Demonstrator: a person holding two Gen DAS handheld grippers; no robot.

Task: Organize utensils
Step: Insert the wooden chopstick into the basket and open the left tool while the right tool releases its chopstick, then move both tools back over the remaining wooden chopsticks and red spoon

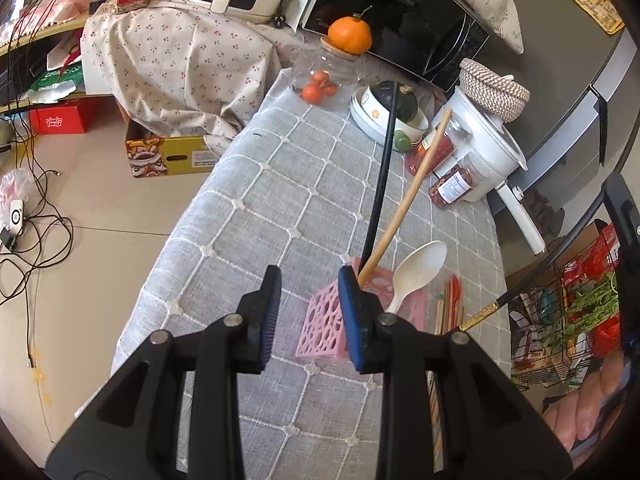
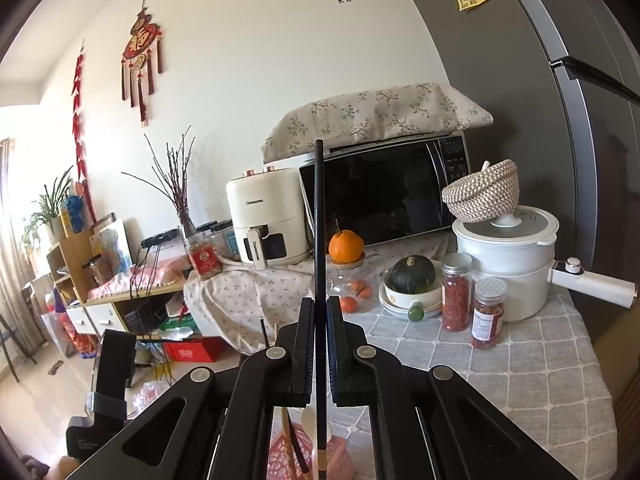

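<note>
1. Standing along the right edge of both views, a tall grey fridge [image 2: 520, 80] rises behind the table [image 1: 280, 184], which is covered with a grey checked cloth.
2. At the back of the table a black microwave [image 2: 384, 196] sits under a flowered cover, with a cream air fryer [image 2: 266, 216] just to its left.
3. A white pot [image 2: 508, 256] stands near the fridge with a woven basket [image 2: 484, 192] on its lid; two jars of red berries [image 2: 456, 292] stand just in front of it.
4. A stack of white bowls [image 1: 372, 120] holds a dark green squash [image 2: 412, 274]; beside it an orange [image 1: 350, 34] rests on the lid of a glass jar.
5. The pink holder [image 1: 324, 320], cut through with round holes, stands on the cloth close below both grippers. It holds a white spoon [image 1: 416, 276], a wooden stick [image 1: 412, 192] and a black chopstick [image 1: 382, 176], all leaning out of its top.
6. The left gripper [image 1: 310, 316] hangs over the holder with its blue pads apart and nothing between them; the right-hand pad is just beside the stick and the black chopstick.
7. The right gripper [image 2: 320, 344] is clenched on another black chopstick [image 2: 319, 220], which stands upright between its pads, its lower end reaching down over the holder.
8. More chopsticks [image 1: 450, 304] lie flat on the cloth just to the right of the holder.
</note>
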